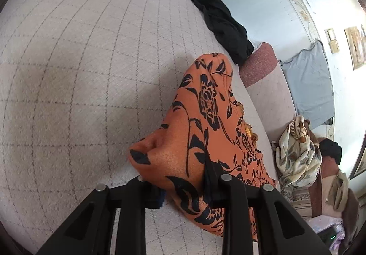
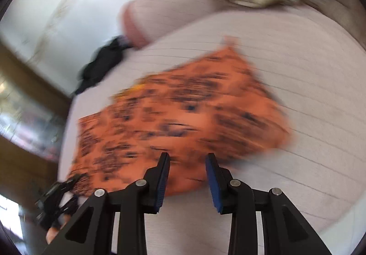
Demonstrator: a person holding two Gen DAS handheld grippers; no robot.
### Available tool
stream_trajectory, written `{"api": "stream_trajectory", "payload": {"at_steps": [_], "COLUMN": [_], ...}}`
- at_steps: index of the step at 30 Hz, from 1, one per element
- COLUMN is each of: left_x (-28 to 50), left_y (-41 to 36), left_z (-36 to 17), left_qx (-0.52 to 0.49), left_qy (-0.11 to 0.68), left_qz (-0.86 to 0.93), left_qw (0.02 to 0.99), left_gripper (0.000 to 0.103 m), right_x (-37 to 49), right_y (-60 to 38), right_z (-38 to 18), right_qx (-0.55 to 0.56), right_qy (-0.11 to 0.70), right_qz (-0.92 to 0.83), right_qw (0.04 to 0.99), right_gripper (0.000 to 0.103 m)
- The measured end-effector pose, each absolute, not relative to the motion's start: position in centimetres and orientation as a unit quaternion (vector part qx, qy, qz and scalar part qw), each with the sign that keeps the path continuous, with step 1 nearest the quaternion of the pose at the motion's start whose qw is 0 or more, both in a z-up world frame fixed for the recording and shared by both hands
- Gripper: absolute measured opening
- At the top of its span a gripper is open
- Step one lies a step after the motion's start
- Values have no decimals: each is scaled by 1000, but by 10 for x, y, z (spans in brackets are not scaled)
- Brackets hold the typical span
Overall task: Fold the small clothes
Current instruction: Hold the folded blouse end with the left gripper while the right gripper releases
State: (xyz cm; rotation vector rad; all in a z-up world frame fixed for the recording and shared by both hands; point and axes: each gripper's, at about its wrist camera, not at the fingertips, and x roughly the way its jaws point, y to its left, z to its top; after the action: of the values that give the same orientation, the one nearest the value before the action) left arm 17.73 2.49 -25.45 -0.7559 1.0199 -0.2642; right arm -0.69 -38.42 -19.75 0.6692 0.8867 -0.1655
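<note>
An orange garment with a black flower print [image 1: 201,122] lies on the quilted pale mattress [image 1: 80,72]. My left gripper [image 1: 183,184] is shut on a bunched corner of it and lifts that corner off the mattress. In the right wrist view the same garment [image 2: 183,113] is spread flat and blurred by motion. My right gripper [image 2: 187,163] is open and empty, just above the garment's near edge. The left gripper also shows at the lower left of the right wrist view [image 2: 57,200], at the garment's corner.
A black garment [image 1: 219,19] lies at the mattress's far edge, also in the right wrist view [image 2: 103,60]. A cream patterned cloth [image 1: 297,154] is heaped on a reddish bolster [image 1: 260,63]. A grey cloth [image 1: 311,86] hangs by the wall.
</note>
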Motion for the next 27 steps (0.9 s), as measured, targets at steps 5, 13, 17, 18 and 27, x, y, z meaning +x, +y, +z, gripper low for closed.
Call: {"api": "stream_trajectory", "payload": {"at_steps": [5,13,17,18,27], "left_x": [182,193,190,189,165], "left_y": [16,26,8,5,-54], "left_z": [-251,-264,-244,-240,-210], "left_qx": [-318,-357,-285,-272,-87], "left_qy": [469,482,461,456,391], "left_qz": [-120,-110,-114,-116,-145], "left_qw": [815,792,832,839,905], "left_gripper": [24,32,22,21,18], "right_x": [56,121,139,144,218], "right_y": [-307,-237,-245,-249,-254], "right_z": [-195,-252,-239,-232,-174], "right_qx": [248,128,155,171,232], "right_qy": [430,540,569,564,533], "right_qz": [2,21,46,50,149], "right_qw": [868,832,807,806,800], "right_gripper": [33,35,35,35,77]}}
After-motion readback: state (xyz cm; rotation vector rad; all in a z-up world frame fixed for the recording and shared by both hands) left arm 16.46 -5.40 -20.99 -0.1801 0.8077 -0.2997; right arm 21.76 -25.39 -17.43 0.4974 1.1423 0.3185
